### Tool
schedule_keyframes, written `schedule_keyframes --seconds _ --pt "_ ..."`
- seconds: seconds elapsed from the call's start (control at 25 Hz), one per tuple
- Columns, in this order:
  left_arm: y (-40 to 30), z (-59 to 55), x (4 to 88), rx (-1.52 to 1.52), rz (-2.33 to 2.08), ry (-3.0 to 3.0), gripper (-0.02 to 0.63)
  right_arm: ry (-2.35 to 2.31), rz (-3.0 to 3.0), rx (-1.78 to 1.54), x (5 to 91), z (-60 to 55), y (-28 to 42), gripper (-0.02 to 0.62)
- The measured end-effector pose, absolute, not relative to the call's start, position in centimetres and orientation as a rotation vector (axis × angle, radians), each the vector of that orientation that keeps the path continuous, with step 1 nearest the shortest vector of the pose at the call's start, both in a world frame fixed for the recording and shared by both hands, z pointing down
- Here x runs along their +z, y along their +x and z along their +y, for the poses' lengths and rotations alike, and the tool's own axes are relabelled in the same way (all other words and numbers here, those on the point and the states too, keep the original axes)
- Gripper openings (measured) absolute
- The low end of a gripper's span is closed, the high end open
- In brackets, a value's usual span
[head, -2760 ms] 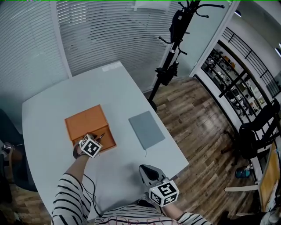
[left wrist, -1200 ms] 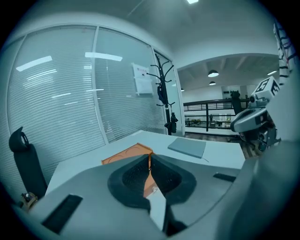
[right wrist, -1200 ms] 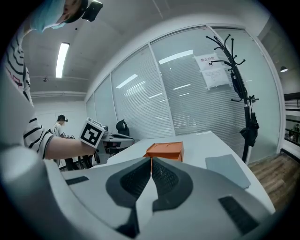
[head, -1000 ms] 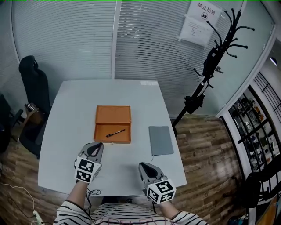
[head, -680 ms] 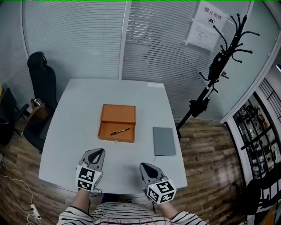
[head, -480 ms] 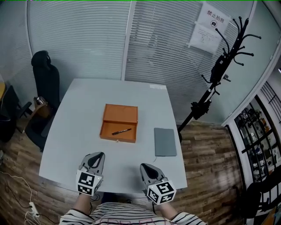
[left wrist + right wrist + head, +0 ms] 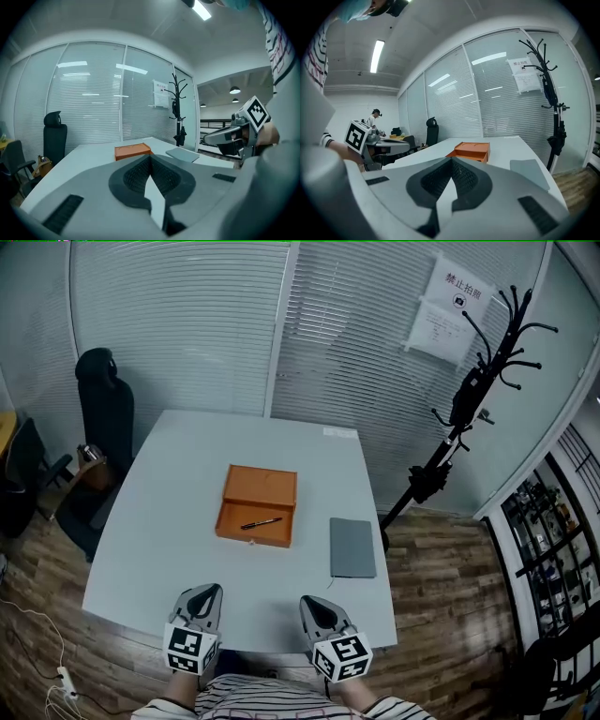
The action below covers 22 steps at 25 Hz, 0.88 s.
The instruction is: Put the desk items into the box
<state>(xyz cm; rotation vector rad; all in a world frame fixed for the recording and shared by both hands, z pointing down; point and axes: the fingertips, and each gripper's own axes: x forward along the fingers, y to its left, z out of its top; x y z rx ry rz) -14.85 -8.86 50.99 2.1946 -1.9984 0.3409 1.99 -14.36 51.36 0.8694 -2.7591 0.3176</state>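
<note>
An open orange box (image 7: 258, 505) sits mid-table with a black pen (image 7: 261, 522) lying in its near tray. To the box's right a grey notebook (image 7: 352, 547) lies flat on the white table (image 7: 159, 521). My left gripper (image 7: 208, 592) and right gripper (image 7: 313, 604) hover side by side at the table's near edge, well short of the box. Both are shut with nothing between the jaws. The left gripper view shows the box (image 7: 132, 151) and notebook (image 7: 183, 153) ahead of the shut left gripper (image 7: 151, 158). Beyond the right gripper (image 7: 452, 160) lie the box (image 7: 471, 151) and notebook (image 7: 529, 172).
A black office chair (image 7: 103, 413) stands at the table's far left corner. A black coat stand (image 7: 459, 409) rises off the table's right side. Blinds cover the glass wall behind. Wooden floor lies to the right of the table.
My left gripper has pulled back from the orange box to the table's near edge, and the pen now lies in the box. The head view has swung to face the table squarely.
</note>
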Motion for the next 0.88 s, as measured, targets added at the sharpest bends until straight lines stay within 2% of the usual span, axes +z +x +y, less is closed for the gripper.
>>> schedule_keyframes --seconds 0.88 --pt "-14.3 -9.4 50.9 0.31 -1.985 2.179 0.021 0.864 -2.758 0.317 51.3 -15.3 1.8 0.025"
